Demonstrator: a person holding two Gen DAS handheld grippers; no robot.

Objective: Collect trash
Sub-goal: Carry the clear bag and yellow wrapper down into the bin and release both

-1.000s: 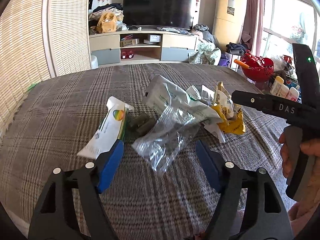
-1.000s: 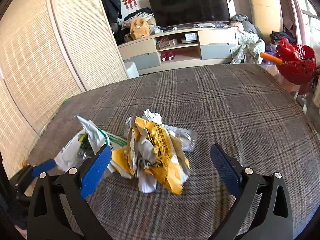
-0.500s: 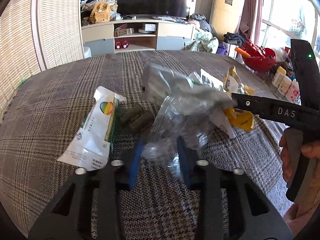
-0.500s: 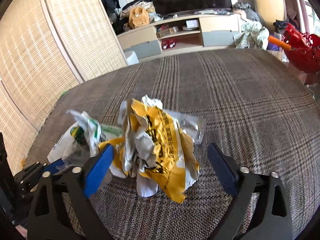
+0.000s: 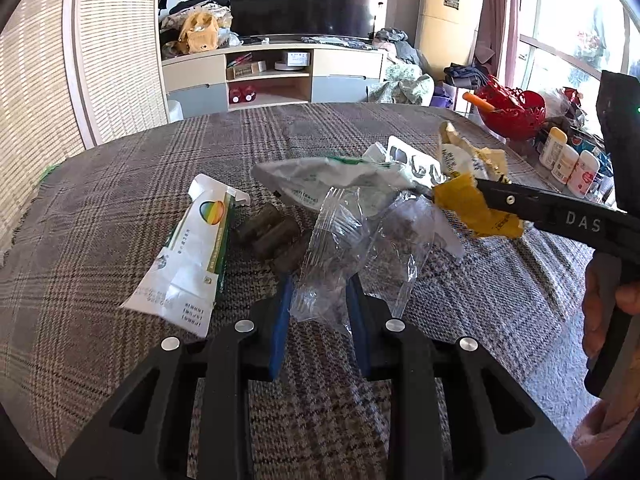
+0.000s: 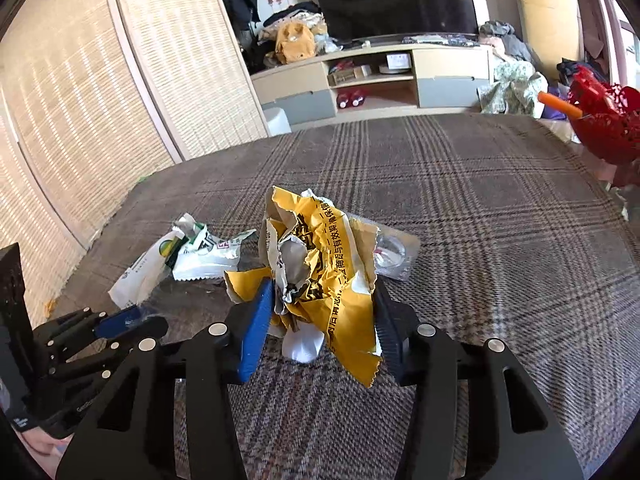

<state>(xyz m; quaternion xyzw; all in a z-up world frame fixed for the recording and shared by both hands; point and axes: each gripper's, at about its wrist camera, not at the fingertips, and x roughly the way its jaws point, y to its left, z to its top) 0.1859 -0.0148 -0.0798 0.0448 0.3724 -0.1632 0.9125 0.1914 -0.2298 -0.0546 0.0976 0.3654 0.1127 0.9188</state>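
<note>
Trash is pinched by both tongs: clear bag [image 5: 352,248] between the left gripper [image 5: 320,312] fingers, yellow wrapper [image 6: 320,272] inside the right gripper [image 6: 320,320]. Both should be lifted slowly, grip kept firm; white packet [image 5: 192,252] left of the left tongs is not held.

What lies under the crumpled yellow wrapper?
Under the yellow wrapper, white paper sticks out and a clear blister pack shows behind it. Whatever else lies beneath is covered.
</note>
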